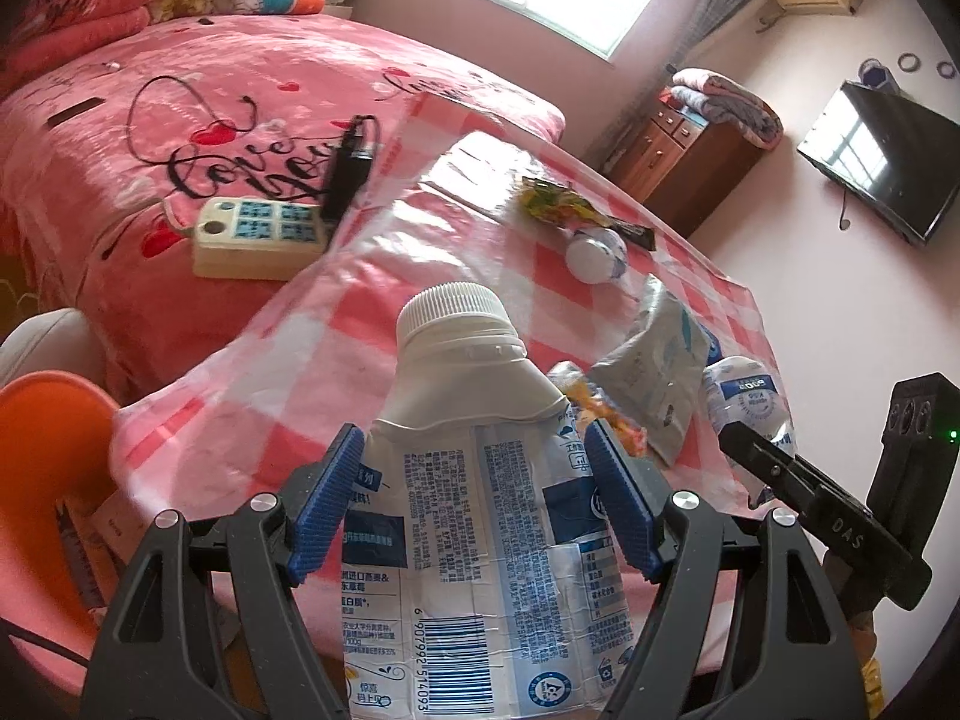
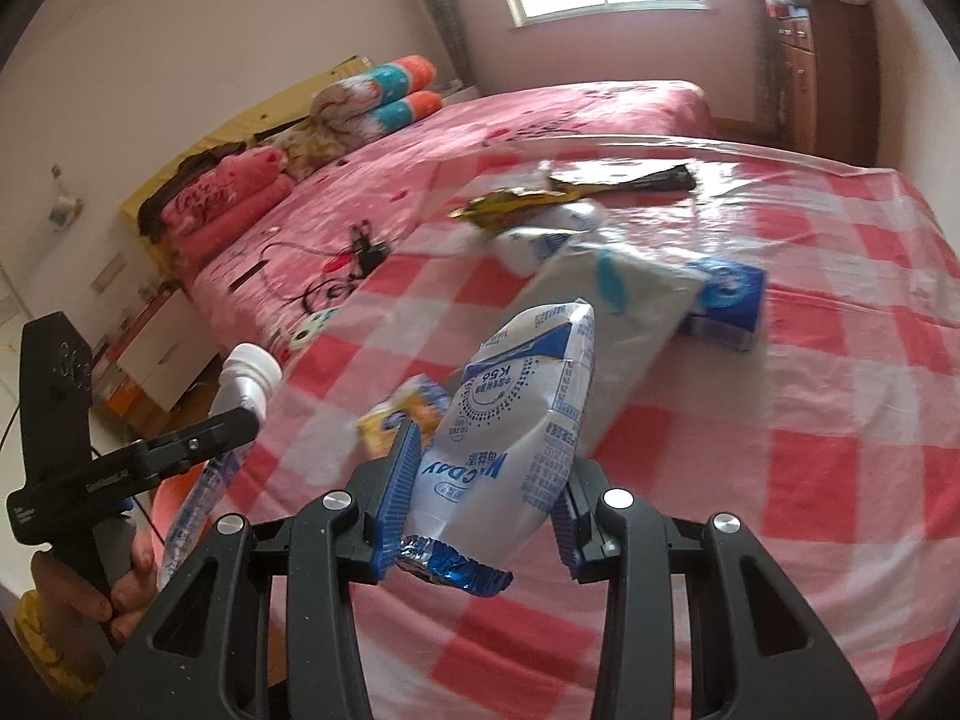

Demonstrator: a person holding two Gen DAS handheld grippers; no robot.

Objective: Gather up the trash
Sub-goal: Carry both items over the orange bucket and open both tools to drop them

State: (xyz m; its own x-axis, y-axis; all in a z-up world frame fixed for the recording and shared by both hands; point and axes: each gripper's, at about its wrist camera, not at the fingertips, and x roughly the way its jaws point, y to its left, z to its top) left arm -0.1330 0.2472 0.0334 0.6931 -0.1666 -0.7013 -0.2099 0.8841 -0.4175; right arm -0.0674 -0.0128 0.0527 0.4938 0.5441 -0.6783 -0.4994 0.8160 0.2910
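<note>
Right now my left gripper (image 1: pixel 477 501) is clamped on a white plastic bottle (image 1: pixel 480 516), its blue pads (image 1: pixel 327 501) pressing the crinkled label on both sides. The bottle fills the gap between the fingers, its ribbed white cap (image 1: pixel 451 304) pointing toward twelve o'clock and its barcode end running down past the lower edge of the left wrist view.

My right gripper (image 2: pixel 486 501) holds a flattened white and blue milk pouch (image 2: pixel 510 438). The pouch sits squeezed between the two blue pads (image 2: pixel 396 504), its crimped foil end (image 2: pixel 453 567) sticking out toward six o'clock and its other end leaning toward one o'clock, raised off the cloth.

Both items hang above the pink checked tablecloth (image 2: pixel 780 468). More trash lies on it: from the right wrist view, a grey-white pouch (image 2: pixel 606 312) just beyond the milk pouch at twelve to one o'clock, a small blue carton (image 2: pixel 729 303) at two o'clock touching that pouch, and a yellow wrapper (image 2: pixel 510 204) farther off at twelve, blurred. A yellow snack packet (image 2: pixel 408 414) lies at ten o'clock, just beside my left pad.

An orange bin (image 1: pixel 51 480) shows at nine o'clock in the left wrist view, beside the table.
</note>
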